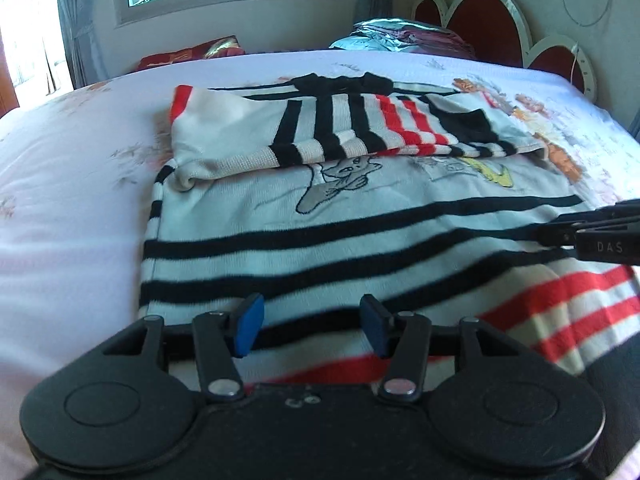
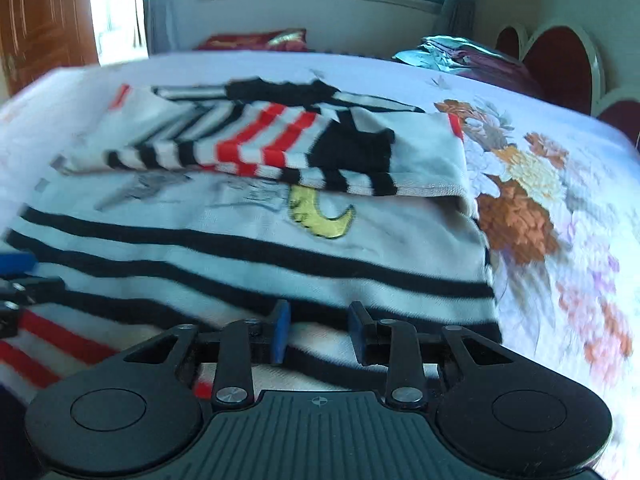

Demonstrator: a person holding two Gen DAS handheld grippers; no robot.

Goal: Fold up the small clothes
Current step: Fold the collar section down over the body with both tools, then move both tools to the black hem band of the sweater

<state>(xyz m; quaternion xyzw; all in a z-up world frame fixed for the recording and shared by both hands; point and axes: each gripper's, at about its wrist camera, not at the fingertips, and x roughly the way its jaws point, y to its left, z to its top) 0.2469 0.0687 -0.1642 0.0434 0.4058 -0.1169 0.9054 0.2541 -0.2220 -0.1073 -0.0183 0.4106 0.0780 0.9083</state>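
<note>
A white knit sweater [image 1: 360,216] with black and red stripes, a cartoon figure and a yellow moon lies flat on the bed. Both sleeves [image 1: 320,128] are folded across its chest. My left gripper [image 1: 311,326] hovers over the left part of the striped lower body, open, with nothing pinched between the blue pads. In the right wrist view the sweater [image 2: 256,232] fills the middle. My right gripper [image 2: 319,332] is open too, over the lower right part near the side edge. Its black fingers [image 1: 600,236] reach in from the right in the left wrist view.
The bed sheet [image 2: 560,208] is white with orange flowers. A stack of folded cloth [image 1: 404,34] sits by the red headboard [image 1: 480,20]. A red cushion [image 1: 192,54] lies under the window. A wooden door [image 2: 44,20] stands at far left.
</note>
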